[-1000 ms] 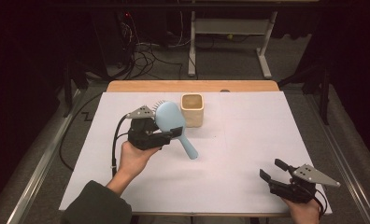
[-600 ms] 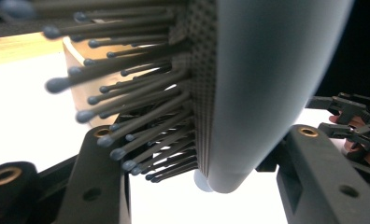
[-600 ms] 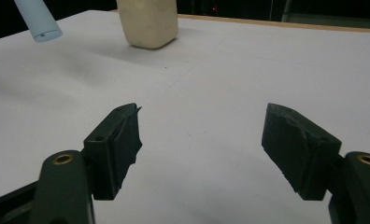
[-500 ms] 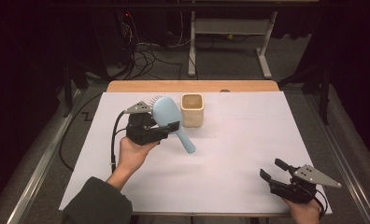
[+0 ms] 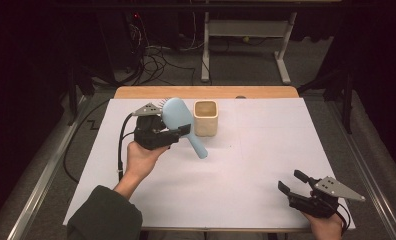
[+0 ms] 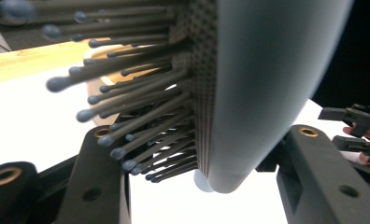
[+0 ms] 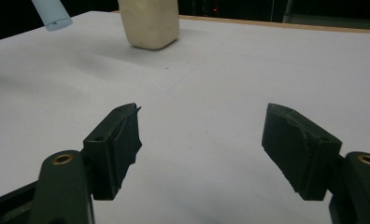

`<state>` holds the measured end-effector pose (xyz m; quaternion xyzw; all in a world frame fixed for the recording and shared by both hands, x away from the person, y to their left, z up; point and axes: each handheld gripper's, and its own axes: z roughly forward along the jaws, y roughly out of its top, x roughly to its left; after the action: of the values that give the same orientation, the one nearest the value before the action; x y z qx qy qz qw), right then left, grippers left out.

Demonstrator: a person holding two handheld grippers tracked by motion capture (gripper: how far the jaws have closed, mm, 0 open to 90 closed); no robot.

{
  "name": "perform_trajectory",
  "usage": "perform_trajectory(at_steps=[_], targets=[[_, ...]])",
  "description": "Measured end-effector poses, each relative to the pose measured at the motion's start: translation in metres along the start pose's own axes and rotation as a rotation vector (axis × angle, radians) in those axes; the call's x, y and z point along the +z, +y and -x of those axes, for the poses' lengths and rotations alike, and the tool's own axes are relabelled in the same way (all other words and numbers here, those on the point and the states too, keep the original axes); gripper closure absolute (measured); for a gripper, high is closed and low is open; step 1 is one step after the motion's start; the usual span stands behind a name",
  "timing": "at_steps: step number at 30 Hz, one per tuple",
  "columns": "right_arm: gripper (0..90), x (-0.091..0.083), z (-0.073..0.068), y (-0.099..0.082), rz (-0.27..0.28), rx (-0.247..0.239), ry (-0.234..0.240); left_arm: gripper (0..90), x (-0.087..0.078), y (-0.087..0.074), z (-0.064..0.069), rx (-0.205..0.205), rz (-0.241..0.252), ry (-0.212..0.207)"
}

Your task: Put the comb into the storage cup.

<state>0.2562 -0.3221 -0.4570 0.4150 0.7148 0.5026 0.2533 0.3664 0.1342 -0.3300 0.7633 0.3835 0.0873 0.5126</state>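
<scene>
One pale blue hairbrush [image 5: 178, 120] is hanging off the table [image 5: 246, 165], left of centre in the high view; we are pinching its head in the left tool [image 5: 178, 132], handle slanting down-right, likely so it can drop into the cream cup [image 5: 206, 118] just beside it. Dark ball-tipped bristles [image 6: 127, 116] are pointing away. Our right tool [image 5: 294, 182] is resting spread, lower right.

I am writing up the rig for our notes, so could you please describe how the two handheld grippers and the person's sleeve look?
Both the left gripper and the right gripper are black, blocky two-jaw tools, each topped by a grey three-cornered plate with small dots. Brass-coloured eyelets sit in the jaw arms. A black cable trails from the left one. The left arm wears a dark green sleeve.
</scene>
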Motion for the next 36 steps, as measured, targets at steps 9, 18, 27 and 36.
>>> perform_trajectory(at_steps=[9,18,27,36], targets=[[28.3,0.001,0.000,0.000,-0.003,0.004,0.000,52.1,-0.001,0.013,0.001,0.025,0.007,0.028],[28.3,0.001,0.001,-0.001,-0.001,0.008,-0.001,52.1,0.003,0.025,-0.002,0.027,0.005,0.042],[28.3,0.001,0.002,-0.001,-0.003,0.011,0.000,52.1,0.008,0.033,-0.009,0.011,0.005,0.057],[28.4,0.001,0.003,-0.001,-0.001,0.018,-0.001,52.2,0.014,0.043,-0.018,-0.003,0.007,0.078]])
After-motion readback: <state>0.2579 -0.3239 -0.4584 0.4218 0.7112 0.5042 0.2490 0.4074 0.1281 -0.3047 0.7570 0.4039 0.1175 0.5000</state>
